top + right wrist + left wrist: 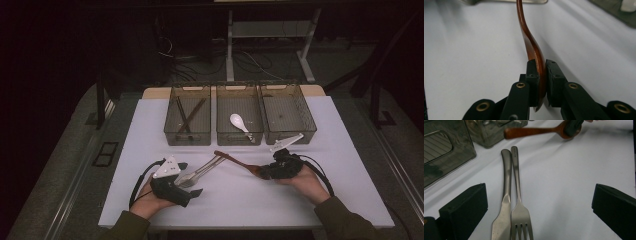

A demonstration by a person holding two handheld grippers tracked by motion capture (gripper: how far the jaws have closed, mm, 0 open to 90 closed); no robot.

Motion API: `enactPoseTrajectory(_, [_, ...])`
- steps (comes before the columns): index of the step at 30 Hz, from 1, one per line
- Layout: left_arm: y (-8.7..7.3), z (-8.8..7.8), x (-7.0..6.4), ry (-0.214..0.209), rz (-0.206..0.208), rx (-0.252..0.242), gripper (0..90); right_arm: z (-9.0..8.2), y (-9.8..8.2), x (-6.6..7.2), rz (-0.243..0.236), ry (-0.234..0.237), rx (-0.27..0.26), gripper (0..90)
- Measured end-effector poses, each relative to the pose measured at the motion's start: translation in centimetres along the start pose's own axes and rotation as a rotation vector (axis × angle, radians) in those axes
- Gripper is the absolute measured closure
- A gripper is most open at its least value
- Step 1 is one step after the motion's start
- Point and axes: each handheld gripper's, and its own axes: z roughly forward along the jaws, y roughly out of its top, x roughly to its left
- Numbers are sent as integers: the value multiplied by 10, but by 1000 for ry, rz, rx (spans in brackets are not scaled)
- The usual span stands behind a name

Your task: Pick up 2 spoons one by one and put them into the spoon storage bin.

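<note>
- At the near left of the table in the high view, the left gripper (187, 179) rests in the person's left hand (150, 200) with its jaws spread wide and nothing pinched between them.
- In the left gripper view, the flat silver metal table knife (504, 202) and the silver metal four-tined fork (519, 205) lie side by side on the cloth, touching along their lengths, handles pointing away.
- Both lie in the gap between the two black jaw pads, apart from each pad.
- Right of centre, the right gripper (261, 171) sits in the person's right hand (305, 182), its jaws pressed together on the bowl of the reddish-brown curved wooden spoon (235, 161).
- In the right gripper view, the pads clamp the spoon's bowl edge-on from both sides, and the handle runs up and away over the cloth.
- In the high view the spoon's handle points left toward the ends of the knife and fork handles.
- The white table top (310, 200) carries three smoky transparent plastic bins in a row at the far side: the left bin (187, 131) holds dark chopsticks (186, 114), the middle bin (239, 135) a white ceramic soup spoon (239, 122), and the right bin (295, 131) stands just beyond the right gripper.
- Behind the table the room is dark, with cables (250, 60) on the floor and pale desk legs (230, 45).
</note>
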Motion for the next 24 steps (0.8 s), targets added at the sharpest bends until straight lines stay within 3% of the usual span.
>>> enactPoseTrajectory(10, [0,1,0,1,0,3,0,-26,9,-7,30,-59,-129,808])
enactPoseTrajectory(24, [1,2,0,-1,4,7,0,-40,32,-19,51,-173,-216,808])
